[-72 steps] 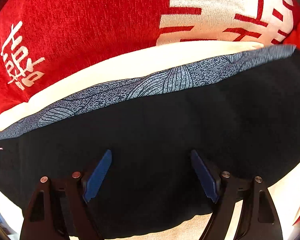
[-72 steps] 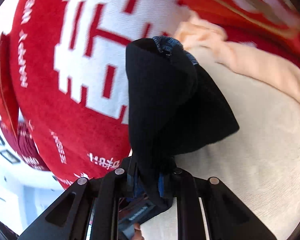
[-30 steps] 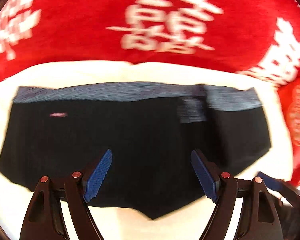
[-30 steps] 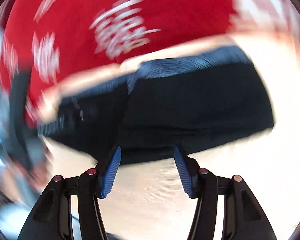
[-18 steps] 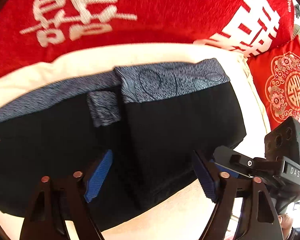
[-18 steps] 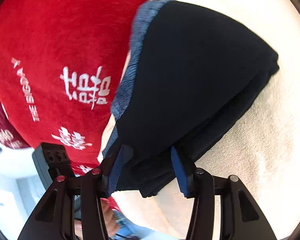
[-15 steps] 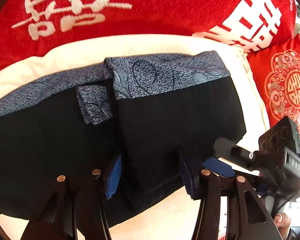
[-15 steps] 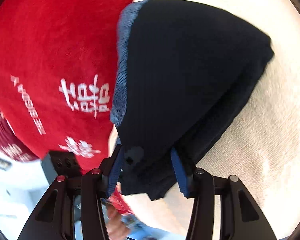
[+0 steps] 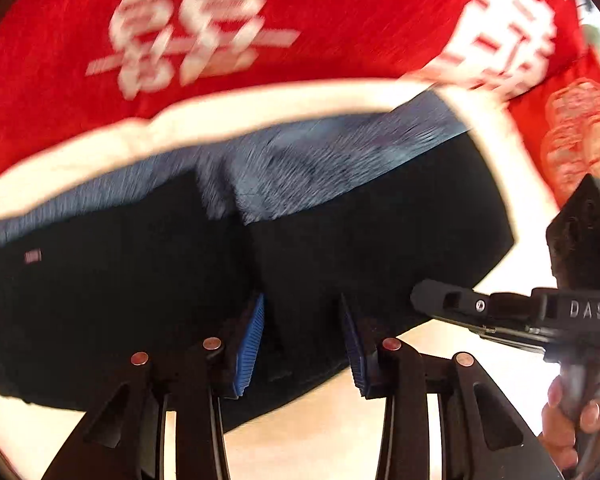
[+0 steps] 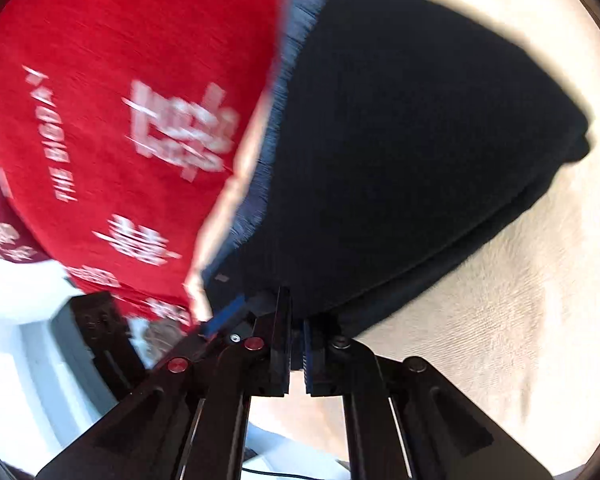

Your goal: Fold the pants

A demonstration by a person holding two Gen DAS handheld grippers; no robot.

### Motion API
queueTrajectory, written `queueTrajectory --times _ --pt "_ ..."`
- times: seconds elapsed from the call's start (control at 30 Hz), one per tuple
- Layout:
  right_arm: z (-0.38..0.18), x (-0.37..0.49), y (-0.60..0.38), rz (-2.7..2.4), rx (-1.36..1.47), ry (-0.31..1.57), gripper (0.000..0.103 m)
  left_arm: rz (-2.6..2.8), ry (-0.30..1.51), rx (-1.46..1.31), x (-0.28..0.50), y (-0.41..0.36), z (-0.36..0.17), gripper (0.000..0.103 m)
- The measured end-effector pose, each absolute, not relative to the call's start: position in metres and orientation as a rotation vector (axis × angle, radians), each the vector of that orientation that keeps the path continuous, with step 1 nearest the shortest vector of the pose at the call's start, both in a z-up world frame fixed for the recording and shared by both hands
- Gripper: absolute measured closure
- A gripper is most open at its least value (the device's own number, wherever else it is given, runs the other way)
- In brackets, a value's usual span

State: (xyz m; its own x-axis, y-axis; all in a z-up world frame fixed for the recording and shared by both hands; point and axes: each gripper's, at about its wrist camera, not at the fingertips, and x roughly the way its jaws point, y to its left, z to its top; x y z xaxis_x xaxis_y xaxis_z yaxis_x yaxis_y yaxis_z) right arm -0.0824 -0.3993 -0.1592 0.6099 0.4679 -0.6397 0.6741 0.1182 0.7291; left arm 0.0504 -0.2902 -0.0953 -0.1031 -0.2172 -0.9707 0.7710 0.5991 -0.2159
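Black pants [image 9: 360, 240] with a blue-grey patterned waistband [image 9: 320, 160] lie on a cream surface, their right part folded over the middle. My left gripper [image 9: 302, 340] is part closed, its blue pads either side of the folded layer's near hem. My right gripper [image 10: 296, 344] is shut on the near edge of the folded pants [image 10: 400, 140]. In the left wrist view it reaches in from the right [image 9: 440, 300].
A red blanket [image 9: 260, 20] with white characters lies behind the pants. A cream cushion surface [image 10: 500, 320] lies under and right of them. A red patterned pillow [image 9: 572, 132] sits at the far right. A hand [image 9: 572, 420] holds the right gripper.
My right gripper folded the right part of the pants over, opened, then shut on the fold's near edge. My left gripper's jaws have narrowed around the near hem.
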Motion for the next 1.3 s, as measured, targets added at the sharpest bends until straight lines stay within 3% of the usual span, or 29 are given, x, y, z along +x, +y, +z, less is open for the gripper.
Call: queueTrajectory --times 0.1,0.17,0.23,0.3,0.43,0.5,0.57,0.7,0.8,0.87,0.97,1.13,1.3 --pt "-0.182 -0.080 -0.393 -0.212 1.533 1.016 0.099 -0.866 1.449 0.442 0.056 -0.280 -0.105 0.061" --pt "-0.173 -0.075 -0.393 -0.194 1.478 1.044 0.096 -0.830 1.424 0.468 0.056 -0.278 -0.100 0.044" --pt "-0.159 -0.074 -0.389 -0.132 1.400 1.133 0.086 -0.813 1.421 0.459 0.060 -0.273 -0.091 0.041" --pt "-0.140 -0.071 -0.392 -0.094 1.323 1.188 0.067 -0.799 1.416 0.455 0.067 -0.268 -0.078 0.041" --pt "-0.088 -0.084 -0.443 -0.180 1.141 1.071 0.067 -0.790 1.374 0.439 0.078 -0.282 -0.054 0.041" --pt "-0.083 -0.080 -0.478 -0.259 1.096 1.051 0.079 -0.814 1.356 0.426 0.081 -0.305 -0.050 0.041" --pt "-0.089 -0.071 -0.512 -0.321 1.080 1.045 0.084 -0.828 1.340 0.445 0.082 -0.329 -0.053 0.041" --pt "-0.119 -0.035 -0.553 -0.255 1.058 1.084 0.082 -0.804 1.352 0.473 0.078 -0.376 -0.082 0.041" --pt "-0.143 -0.023 -0.559 -0.208 1.038 1.165 0.063 -0.764 1.367 0.484 0.079 -0.380 -0.098 0.041" --pt "-0.156 -0.025 -0.562 -0.161 1.085 1.167 0.063 -0.745 1.384 0.495 0.077 -0.373 -0.109 0.041" --pt "-0.166 -0.033 -0.571 -0.123 1.208 1.149 0.080 -0.753 1.366 0.530 0.068 -0.365 -0.113 0.041" --pt "-0.167 -0.037 -0.546 -0.098 1.092 1.254 0.080 -0.765 1.295 0.595 0.046 -0.354 -0.114 0.041" --pt "-0.149 -0.039 -0.536 -0.182 1.022 1.242 0.080 -0.744 1.300 0.601 0.045 -0.347 -0.108 0.041"
